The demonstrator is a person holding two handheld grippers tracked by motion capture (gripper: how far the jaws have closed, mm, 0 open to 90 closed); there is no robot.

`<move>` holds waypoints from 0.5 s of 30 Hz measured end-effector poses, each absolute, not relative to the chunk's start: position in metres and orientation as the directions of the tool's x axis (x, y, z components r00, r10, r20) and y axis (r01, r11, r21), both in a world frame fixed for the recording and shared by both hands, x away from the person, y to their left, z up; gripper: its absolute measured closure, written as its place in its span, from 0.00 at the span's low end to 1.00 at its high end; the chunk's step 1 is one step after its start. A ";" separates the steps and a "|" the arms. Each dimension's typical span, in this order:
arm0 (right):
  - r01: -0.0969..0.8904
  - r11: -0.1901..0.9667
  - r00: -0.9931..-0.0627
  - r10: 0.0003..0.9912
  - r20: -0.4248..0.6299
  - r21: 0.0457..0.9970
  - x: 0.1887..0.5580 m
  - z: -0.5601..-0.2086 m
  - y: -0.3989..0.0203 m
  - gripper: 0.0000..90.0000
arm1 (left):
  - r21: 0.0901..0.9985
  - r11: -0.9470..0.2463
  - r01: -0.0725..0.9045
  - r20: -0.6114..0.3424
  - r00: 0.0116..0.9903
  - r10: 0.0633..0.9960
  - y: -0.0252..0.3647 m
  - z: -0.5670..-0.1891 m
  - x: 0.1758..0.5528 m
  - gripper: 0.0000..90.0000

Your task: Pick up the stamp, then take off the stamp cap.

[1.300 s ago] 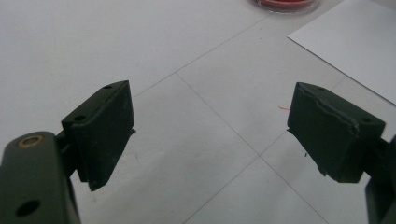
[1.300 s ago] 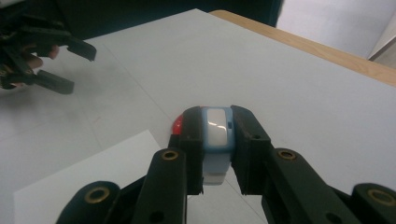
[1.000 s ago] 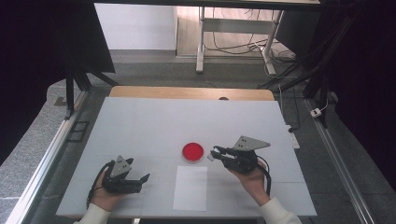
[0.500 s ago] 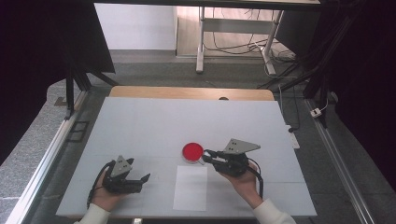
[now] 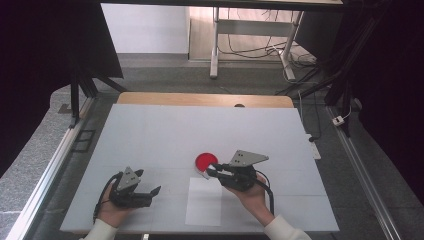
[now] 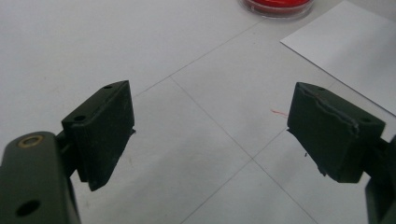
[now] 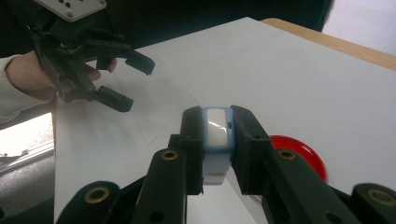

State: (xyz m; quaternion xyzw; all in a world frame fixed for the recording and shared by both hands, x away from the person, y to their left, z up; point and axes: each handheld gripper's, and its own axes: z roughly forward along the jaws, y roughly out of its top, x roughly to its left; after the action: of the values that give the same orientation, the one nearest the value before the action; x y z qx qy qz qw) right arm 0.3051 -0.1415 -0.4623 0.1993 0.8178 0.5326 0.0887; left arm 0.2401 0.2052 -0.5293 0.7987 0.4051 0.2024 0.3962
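Stamp in hand, hovering by the red ink pad

Right gripper (image 7: pixel 217 154) jaws clamped on blue-white stamp (image 7: pixel 216 135), ink pad (image 7: pixel 299 154) just beside; next prob paper (image 5: pixel 205 201). Left gripper (image 6: pixel 210 135) jaws wide, empty.

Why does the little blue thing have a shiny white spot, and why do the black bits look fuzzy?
In the right gripper view, light glares off the blue stamp held in the right gripper. In the left gripper view, the left gripper sits too near the camera, so its edges blur.

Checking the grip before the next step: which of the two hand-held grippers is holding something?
The right hand-held gripper, jaws shut on a small light-blue block near the round red dish. The left hand-held gripper is open, empty.
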 end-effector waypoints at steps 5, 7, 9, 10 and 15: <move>0.232 0.359 -0.907 0.415 0.068 0.904 0.305 -0.463 -0.140 0.83 | 0.795 -0.362 0.486 0.007 0.591 0.807 0.204 -0.529 0.241 0.17; 0.230 0.356 -0.906 0.417 0.066 0.906 0.305 -0.463 -0.141 0.83 | 0.797 -0.358 0.486 0.006 0.587 0.810 0.204 -0.528 0.240 0.17; 0.226 0.355 -0.905 0.421 0.061 0.907 0.304 -0.462 -0.142 0.83 | 0.800 -0.357 0.482 0.009 0.586 0.811 0.203 -0.527 0.240 0.17; 0.225 0.353 -0.905 0.422 0.060 0.908 0.304 -0.462 -0.143 0.83 | 0.801 -0.358 0.479 0.010 0.588 0.809 0.202 -0.527 0.239 0.17; 0.230 0.353 -0.903 0.425 0.063 0.907 0.304 -0.463 -0.144 0.83 | 0.802 -0.361 0.475 0.014 0.590 0.808 0.200 -0.526 0.238 0.17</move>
State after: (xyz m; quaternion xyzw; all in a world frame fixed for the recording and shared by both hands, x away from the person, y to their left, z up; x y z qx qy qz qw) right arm 0.3043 -0.1442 -0.4626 0.2003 0.8175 0.5322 0.0915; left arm 0.2383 0.1996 -0.5259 0.7981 0.4019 0.2090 0.3972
